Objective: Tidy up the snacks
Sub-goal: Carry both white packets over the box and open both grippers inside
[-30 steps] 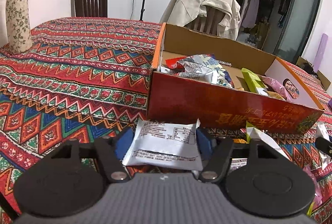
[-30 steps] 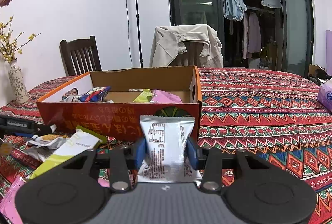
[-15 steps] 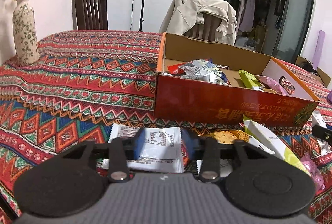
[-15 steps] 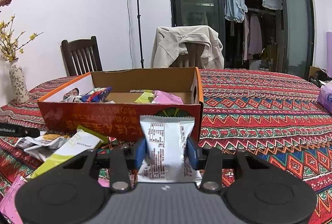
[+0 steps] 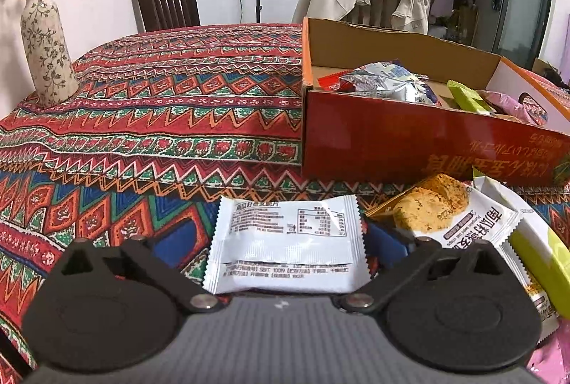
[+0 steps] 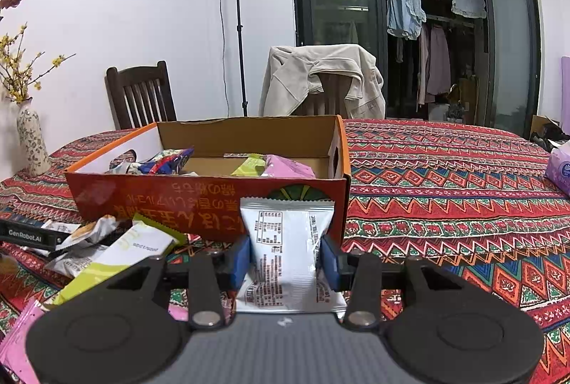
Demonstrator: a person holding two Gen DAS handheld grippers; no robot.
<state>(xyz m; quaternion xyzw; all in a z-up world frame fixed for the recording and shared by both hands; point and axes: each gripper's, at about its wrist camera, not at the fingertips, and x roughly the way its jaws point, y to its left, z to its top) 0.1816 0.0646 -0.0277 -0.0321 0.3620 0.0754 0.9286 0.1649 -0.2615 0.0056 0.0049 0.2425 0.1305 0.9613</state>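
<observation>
A red cardboard box [image 5: 409, 145] holds several snack packets and stands on the patterned tablecloth. It also shows in the right wrist view [image 6: 199, 202]. My left gripper [image 5: 285, 243] is open wide, low over the cloth, with a white snack packet [image 5: 285, 245] lying flat between its blue pads. My right gripper [image 6: 288, 259] is shut on another white snack packet [image 6: 285, 252], held upright just in front of the box's right corner.
Loose packets lie in front of the box: a biscuit packet [image 5: 452, 216] and a green-and-white packet [image 6: 117, 255]. A flowered vase [image 5: 46, 49] stands at the table's far left. A pink packet [image 6: 17, 341] lies near left. Two chairs stand behind the table.
My left gripper came down to the cloth and opened wide around the white packet, after closing partway half a second ago. My right gripper has stayed put with its packet.
</observation>
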